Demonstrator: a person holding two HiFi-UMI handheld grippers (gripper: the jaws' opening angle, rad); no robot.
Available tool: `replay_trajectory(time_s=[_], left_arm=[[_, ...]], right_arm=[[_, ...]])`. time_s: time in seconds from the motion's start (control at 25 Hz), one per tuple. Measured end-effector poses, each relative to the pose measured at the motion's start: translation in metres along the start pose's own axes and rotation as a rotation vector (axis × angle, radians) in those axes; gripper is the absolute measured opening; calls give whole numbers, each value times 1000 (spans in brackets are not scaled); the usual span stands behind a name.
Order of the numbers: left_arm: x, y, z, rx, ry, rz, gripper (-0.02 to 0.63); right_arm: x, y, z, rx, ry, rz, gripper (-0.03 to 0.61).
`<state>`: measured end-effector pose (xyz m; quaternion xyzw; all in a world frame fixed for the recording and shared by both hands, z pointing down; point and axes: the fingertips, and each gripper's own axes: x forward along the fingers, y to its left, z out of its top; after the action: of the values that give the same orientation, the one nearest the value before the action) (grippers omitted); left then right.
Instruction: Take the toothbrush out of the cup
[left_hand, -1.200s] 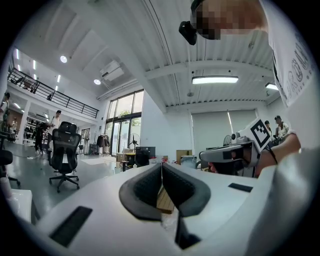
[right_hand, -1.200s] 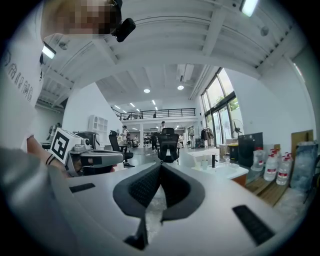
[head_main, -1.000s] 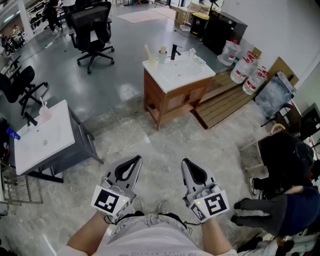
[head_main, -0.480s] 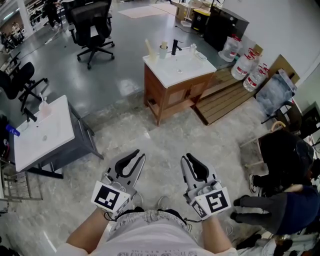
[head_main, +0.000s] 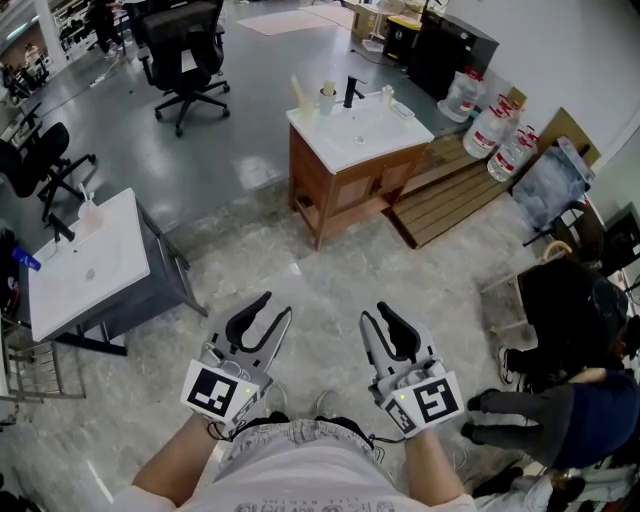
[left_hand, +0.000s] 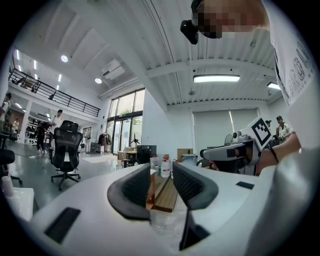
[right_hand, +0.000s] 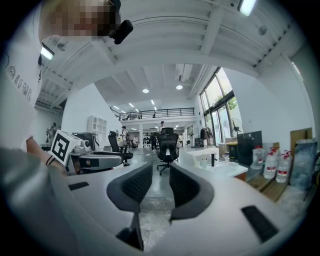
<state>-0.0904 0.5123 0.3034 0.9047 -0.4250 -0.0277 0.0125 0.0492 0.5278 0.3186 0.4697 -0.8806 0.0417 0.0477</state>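
- Down near the person's waist, the left tongs and right tongs have both just been opening. Their jaws stand apart with nothing between them.
- The cup stands on the vanity tabletop, well apart from both tongs. The toothbrush is too small to make out.
- Judgement: the tongs look readied, and the approach has not begun.

Wooden vanity, glossy white top (matt speckled floor)
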Motion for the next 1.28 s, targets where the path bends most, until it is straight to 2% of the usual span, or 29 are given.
replay_trajectory(time_s=[0.56, 0.96, 1.28], left_arm=[[-5, 6, 4, 9, 6, 34, 264], [-7, 6, 3, 4, 9, 55, 287], [7, -24, 2, 13, 1, 85, 287]], right_arm=[[-5, -5, 3, 13, -6, -14, 205], [-11, -11, 1, 28, -8, -19, 241], [-34, -36, -5, 34, -17, 5, 241]])
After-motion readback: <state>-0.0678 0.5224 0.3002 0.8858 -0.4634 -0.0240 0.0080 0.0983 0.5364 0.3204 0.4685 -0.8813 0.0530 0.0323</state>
